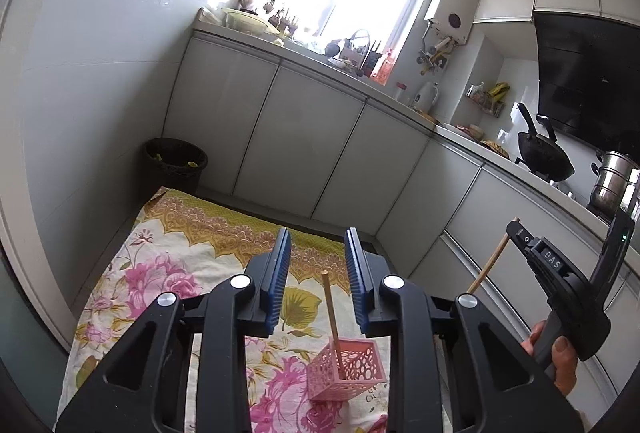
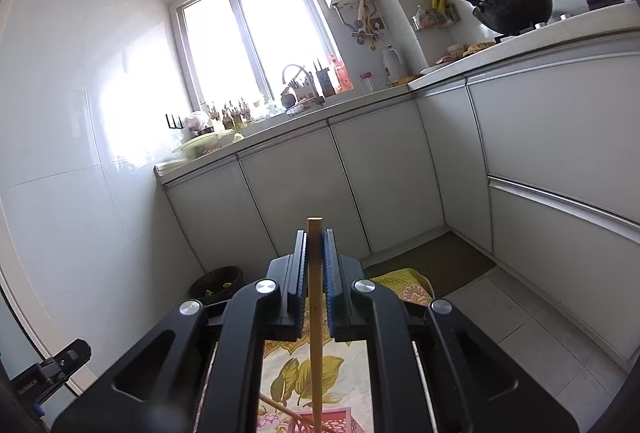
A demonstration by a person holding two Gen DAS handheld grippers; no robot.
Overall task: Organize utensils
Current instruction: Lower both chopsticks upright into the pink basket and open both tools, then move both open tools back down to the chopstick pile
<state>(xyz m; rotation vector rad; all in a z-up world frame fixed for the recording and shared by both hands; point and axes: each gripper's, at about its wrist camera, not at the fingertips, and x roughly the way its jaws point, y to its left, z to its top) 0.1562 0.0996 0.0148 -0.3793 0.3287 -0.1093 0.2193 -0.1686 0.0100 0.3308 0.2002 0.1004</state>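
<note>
One chopstick [image 1: 333, 317] already stands in the pink basket [image 1: 347, 369] on the floral cloth [image 1: 168, 273]. My right tongs [image 2: 315, 265] clamp a second chopstick [image 2: 315, 313] above the basket; left tongs [image 1: 318, 273] gape, holding nothing. Drop-in remains.

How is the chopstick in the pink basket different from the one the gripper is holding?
The chopstick in the pink basket stands leaning, free of any gripper; the held chopstick is pinched in the right gripper, up in the air. The left gripper is open and empty. Both chopsticks look like plain light wood.
</note>
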